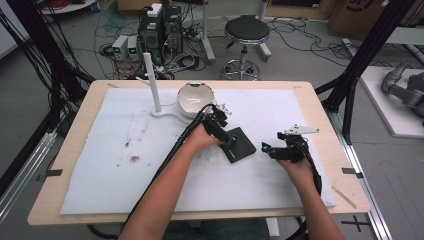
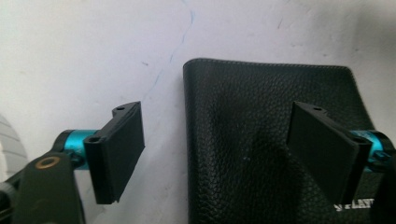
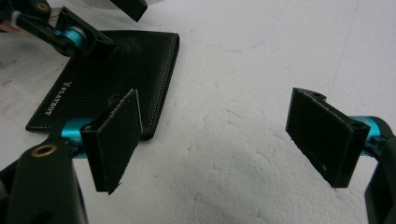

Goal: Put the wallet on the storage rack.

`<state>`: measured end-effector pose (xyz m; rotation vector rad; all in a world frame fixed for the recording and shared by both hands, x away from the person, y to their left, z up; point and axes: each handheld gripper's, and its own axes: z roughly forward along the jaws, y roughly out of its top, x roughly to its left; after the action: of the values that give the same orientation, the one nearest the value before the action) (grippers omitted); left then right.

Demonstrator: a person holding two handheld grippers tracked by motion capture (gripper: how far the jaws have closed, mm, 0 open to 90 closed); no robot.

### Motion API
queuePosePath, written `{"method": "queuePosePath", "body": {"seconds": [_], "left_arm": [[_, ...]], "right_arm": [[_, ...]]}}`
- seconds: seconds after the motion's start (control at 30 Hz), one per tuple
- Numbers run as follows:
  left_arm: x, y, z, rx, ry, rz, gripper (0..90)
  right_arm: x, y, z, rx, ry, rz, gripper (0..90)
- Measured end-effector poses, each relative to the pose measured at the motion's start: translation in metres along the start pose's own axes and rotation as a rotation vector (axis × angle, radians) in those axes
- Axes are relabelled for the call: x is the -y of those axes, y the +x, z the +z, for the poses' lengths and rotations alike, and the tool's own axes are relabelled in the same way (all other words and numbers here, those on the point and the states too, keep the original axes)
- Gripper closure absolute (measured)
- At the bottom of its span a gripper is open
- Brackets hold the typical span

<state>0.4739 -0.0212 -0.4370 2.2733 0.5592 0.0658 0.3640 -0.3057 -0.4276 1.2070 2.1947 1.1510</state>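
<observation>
Left gripper view: left gripper (image 2: 215,154) jaws wide open, straddling wallet's (image 2: 261,140) left long edge; right gripper (image 3: 215,144) open, empty, wallet off to its left.

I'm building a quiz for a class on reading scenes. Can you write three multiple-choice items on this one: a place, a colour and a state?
1. Where does the wallet lie?
A. inside the bowl
B. flat on the white mat
C. on the stool

2. What colour is the wallet?
A. black
B. red
C. yellow

3. How do the jaws of the left gripper stand?
A. shut on the wallet
B. shut with nothing between them
C. open, one jaw over the wallet and one over the mat beside it

Answers:
1 B, the high view shows it flat on the white mat, nearer the person than the bowl.
2 A, its grained leather is black in all views.
3 C, the left gripper view shows a wide gap with the wallet's edge between the jaws, neither pad pressing on it.
</observation>
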Motion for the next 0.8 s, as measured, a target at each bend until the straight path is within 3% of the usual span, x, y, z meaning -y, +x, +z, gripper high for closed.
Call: {"method": "queuePosePath", "body": {"seconds": [0.13,0.23,0.43,0.53,0.6,0.8], "left_arm": [[0.003,0.001,0.004,0.020,0.006,-0.021,21.3],[0.004,0.002,0.003,0.051,0.001,-0.033,28.0],[0.004,-0.002,0.001,0.067,0.011,-0.070,43.0],[0.005,-0.003,-0.001,0.064,0.010,-0.062,47.5],[0.003,-0.005,-0.003,0.051,0.016,-0.029,51.3],[0.005,-0.005,-0.009,0.018,0.008,0.004,69.9]], "right_arm": [[0.000,0.000,0.000,-0.001,0.001,-0.001,18.6],[0.000,0.000,0.000,-0.003,0.000,-0.001,18.6],[0.000,0.000,-0.001,-0.001,0.003,0.000,18.6],[0.001,0.000,-0.001,0.001,0.003,0.002,18.6],[0.001,0.000,-0.001,0.000,0.006,0.002,18.6],[0.001,0.000,-0.002,0.004,0.003,-0.003,18.6]]}}
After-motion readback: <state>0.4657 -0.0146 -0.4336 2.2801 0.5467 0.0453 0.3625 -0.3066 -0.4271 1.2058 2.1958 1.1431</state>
